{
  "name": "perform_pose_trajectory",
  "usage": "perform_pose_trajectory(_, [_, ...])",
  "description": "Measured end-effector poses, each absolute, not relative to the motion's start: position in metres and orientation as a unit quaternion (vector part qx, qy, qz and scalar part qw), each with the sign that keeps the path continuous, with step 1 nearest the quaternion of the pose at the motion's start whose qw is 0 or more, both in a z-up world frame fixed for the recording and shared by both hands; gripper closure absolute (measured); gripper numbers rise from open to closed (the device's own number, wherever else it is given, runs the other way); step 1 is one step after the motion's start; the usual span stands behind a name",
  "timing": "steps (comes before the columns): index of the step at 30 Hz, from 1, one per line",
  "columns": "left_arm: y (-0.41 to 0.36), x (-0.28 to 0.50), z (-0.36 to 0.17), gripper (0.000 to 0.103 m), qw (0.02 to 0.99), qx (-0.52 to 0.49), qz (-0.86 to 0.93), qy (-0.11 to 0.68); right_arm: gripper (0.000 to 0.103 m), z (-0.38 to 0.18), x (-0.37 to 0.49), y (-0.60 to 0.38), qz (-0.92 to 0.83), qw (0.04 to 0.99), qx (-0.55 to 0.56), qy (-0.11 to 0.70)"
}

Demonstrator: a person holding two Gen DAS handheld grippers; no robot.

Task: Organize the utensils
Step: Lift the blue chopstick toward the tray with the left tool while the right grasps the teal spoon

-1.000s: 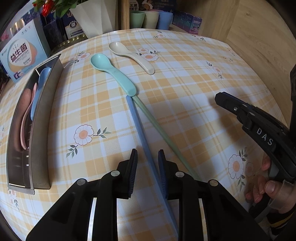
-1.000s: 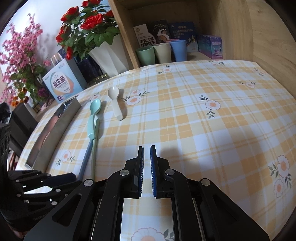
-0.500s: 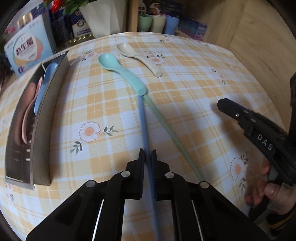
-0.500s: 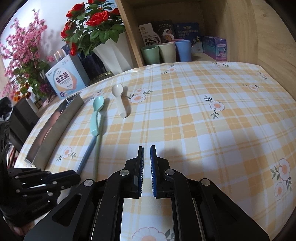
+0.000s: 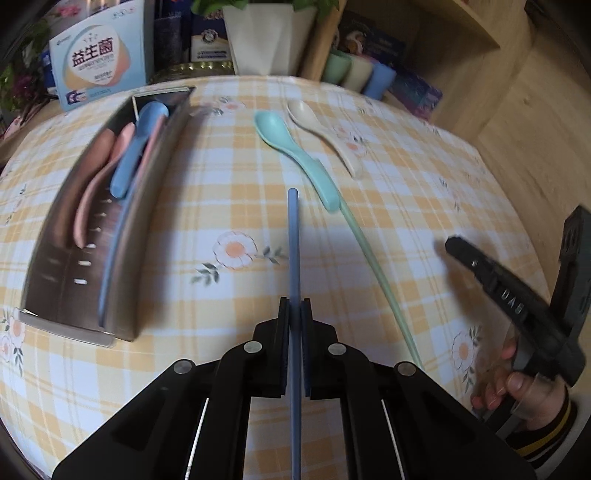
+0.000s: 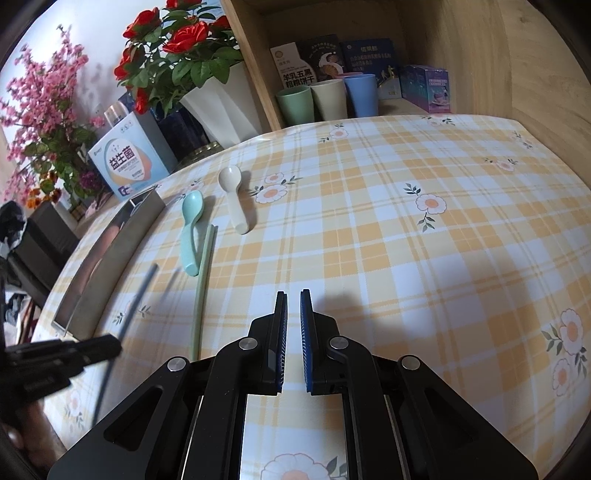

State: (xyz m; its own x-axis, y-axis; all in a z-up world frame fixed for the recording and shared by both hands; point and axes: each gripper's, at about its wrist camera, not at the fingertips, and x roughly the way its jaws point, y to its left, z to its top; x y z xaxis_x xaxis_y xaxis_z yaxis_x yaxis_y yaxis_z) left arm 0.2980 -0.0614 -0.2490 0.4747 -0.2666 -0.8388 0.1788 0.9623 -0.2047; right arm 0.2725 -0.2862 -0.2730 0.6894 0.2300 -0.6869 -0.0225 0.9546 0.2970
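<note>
My left gripper [image 5: 294,306] is shut on a blue chopstick [image 5: 293,243] and holds it off the checked tablecloth, tip pointing away. A green chopstick [image 5: 373,266] lies on the cloth to its right, beside a teal spoon [image 5: 295,155] and a cream spoon [image 5: 325,136]. The steel utensil tray [image 5: 122,258] at the left holds a blue spoon [image 5: 135,155] and a pink spoon [image 5: 99,184]. My right gripper [image 6: 293,295] hovers over bare cloth, shut with nothing between its pads. In the right wrist view the blue chopstick [image 6: 138,295] rises from the left gripper [image 6: 110,345].
At the table's far edge stand a white box [image 5: 101,55], a white flower pot [image 5: 266,33] and three cups [image 6: 327,98] on a wooden shelf. A wooden wall [image 6: 517,74] runs along the right side. A person's hand [image 5: 521,384] holds the right gripper's handle.
My left gripper shut on the blue chopstick, lifted it off the cloth and swung it away from the green chopstick toward the tray. The right gripper stayed still.
</note>
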Motion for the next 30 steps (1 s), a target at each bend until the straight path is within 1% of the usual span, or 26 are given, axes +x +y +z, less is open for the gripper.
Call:
perform_pose_trajectory(11, [-0.05, 0.297, -0.226, 0.097, 0.874, -0.05, -0.133, 0.465, 0.095, -0.272, 0.272, -0.284, 0.091, 0.907, 0.132, 0.388])
perform_pose_trajectory(17, [-0.035, 0.297, -0.214, 0.097, 0.883, -0.057, -0.129, 0.448, 0.095, -0.271, 0.278, -0.281, 0.11, 0.896, 0.129, 0.411])
perform_pose_trajectory(23, [-0.019, 0.298, -0.209, 0.097, 0.889, -0.068, -0.12, 0.436, 0.095, -0.258, 0.295, -0.263, 0.149, 0.889, 0.093, 0.423])
perform_pose_trajectory(27, [-0.013, 0.3, -0.207, 0.097, 0.891, -0.074, -0.121, 0.431, 0.095, -0.245, 0.321, -0.239, 0.179, 0.885, 0.065, 0.425])
perform_pose_trajectory(28, [-0.011, 0.3, -0.206, 0.097, 0.892, -0.075, -0.122, 0.428, 0.09, -0.243, 0.328, -0.232, 0.187, 0.884, 0.056, 0.426])
perform_pose_trajectory(29, [-0.009, 0.301, -0.205, 0.097, 0.893, -0.075, -0.122, 0.427, 0.076, -0.242, 0.336, -0.223, 0.197, 0.88, 0.048, 0.429])
perform_pose_trajectory(30, [-0.007, 0.301, -0.204, 0.097, 0.894, -0.075, -0.122, 0.426, 0.071, -0.241, 0.341, -0.217, 0.201, 0.88, 0.042, 0.429])
